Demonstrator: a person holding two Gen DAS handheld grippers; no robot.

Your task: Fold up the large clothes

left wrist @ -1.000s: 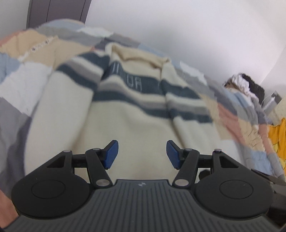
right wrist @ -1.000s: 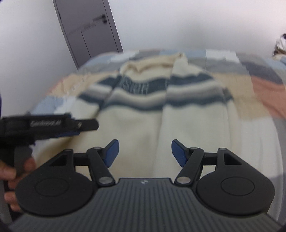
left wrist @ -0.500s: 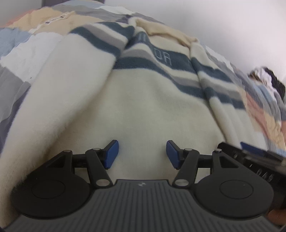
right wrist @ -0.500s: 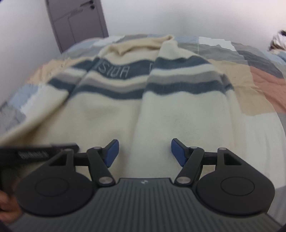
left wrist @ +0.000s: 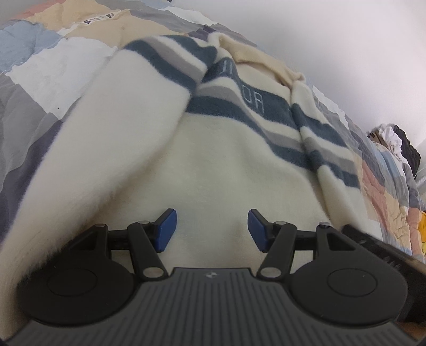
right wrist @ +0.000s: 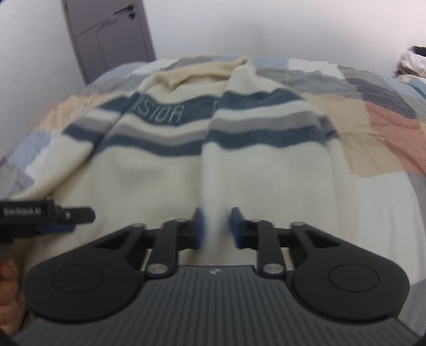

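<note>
Nearest the lens, the right gripper (right wrist: 215, 226) has just been closing and pinches a raised ridge of the cream striped sweater (right wrist: 165, 170). Beside it the left gripper (left wrist: 211, 229) hovers spread (nothing gripped) over that sweater, flat on the patchwork bedspread (right wrist: 372, 127).

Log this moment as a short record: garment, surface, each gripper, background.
garment: cream sweater with blue and grey stripes, spread flat, sleeves folded in
surface: patchwork quilt on a bed
left gripper: open, low over the sweater's lower part
right gripper: jaws just closed, pinching a ridge of sweater fabric
background: grey door, white wall, pile of clothes at the far side
</note>
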